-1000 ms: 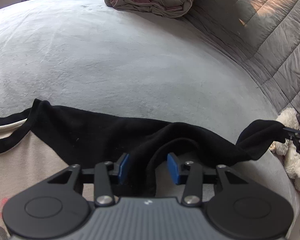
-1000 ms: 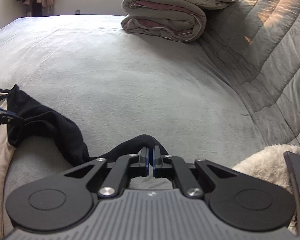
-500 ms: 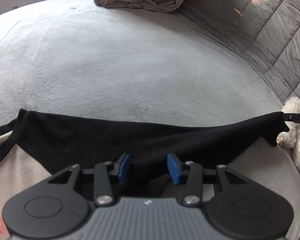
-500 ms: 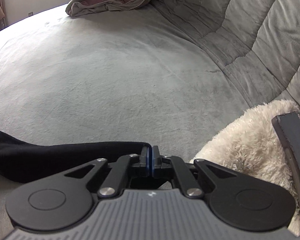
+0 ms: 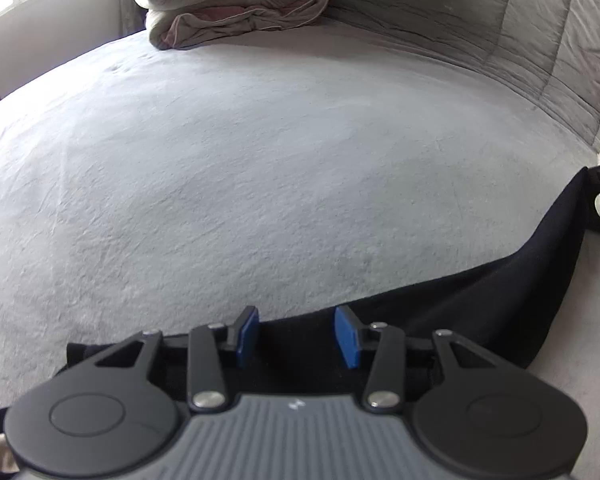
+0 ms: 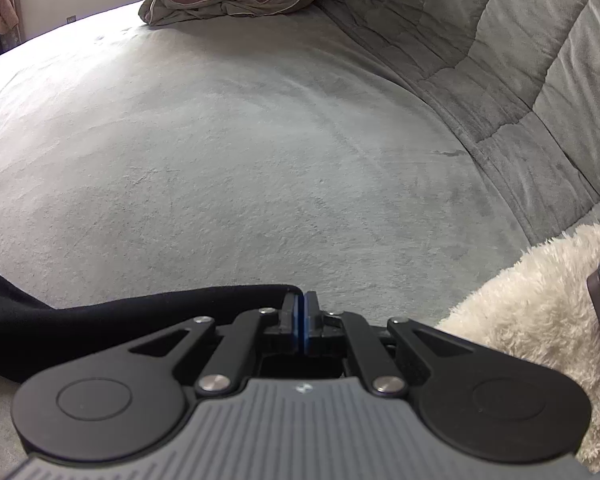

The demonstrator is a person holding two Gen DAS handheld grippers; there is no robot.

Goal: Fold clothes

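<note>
The right gripper [image 6: 301, 322] is clenched on the edge of the black garment [image 6: 60, 320], which is stretched leftward across the grey bed [image 6: 240, 160]. The left gripper [image 5: 298, 336] is parted, its blue pads [image 5: 247, 334] astride the cloth without pressing.

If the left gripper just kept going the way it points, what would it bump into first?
Probably the black garment lying between the left gripper and the grey bed cover; depth is hard to judge.

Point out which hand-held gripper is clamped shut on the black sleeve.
The right hand-held gripper: its blue pads are pressed together on the black sleeve. The left hand-held gripper has its pads standing apart.
</note>
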